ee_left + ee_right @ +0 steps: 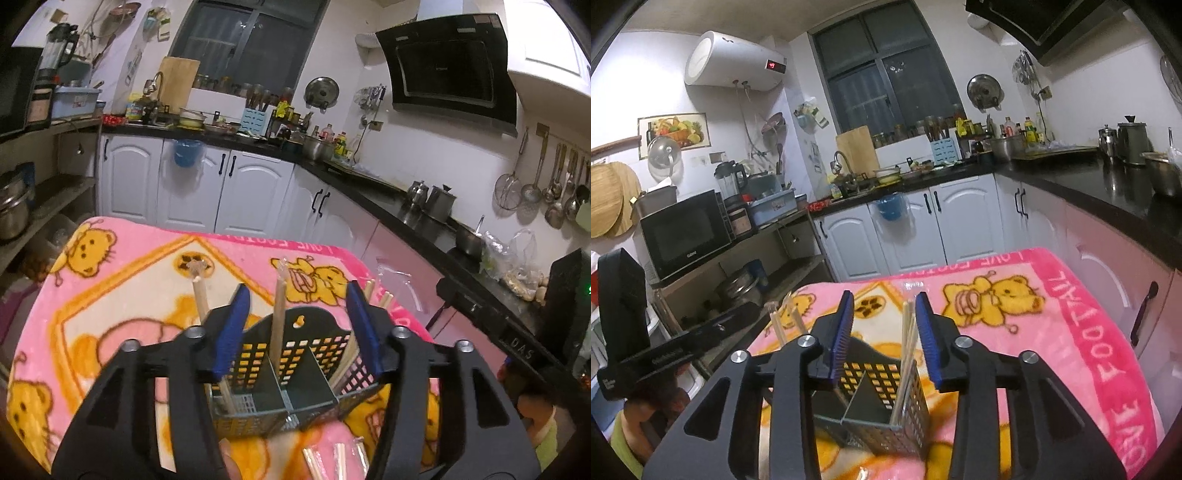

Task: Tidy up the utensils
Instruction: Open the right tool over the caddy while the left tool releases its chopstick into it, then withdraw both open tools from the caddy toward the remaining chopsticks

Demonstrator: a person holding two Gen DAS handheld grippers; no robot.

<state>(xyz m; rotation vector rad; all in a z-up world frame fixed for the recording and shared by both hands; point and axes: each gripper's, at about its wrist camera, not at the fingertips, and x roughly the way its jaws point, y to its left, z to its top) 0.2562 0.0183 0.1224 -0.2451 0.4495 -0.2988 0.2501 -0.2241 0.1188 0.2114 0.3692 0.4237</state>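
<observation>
Hovering w/ both the left gripper (295, 325) & right gripper (884, 336) spread apart, empty, over the black caddy (291, 373) on the pink blanket (147, 258), we risk tipping it if fingers clip the upright chopsticks (279, 317) inside.

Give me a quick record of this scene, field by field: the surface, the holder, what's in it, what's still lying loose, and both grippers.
surface: pink bear-print blanket
holder: dark perforated utensil caddy, divided into compartments, upright
contents: wooden chopsticks standing in the compartments, some with wrapper tips
loose: more chopsticks on the blanket in front of the caddy and beyond it
left gripper: open, above the caddy, holding nothing
right gripper: open, above the caddy, holding nothing
</observation>
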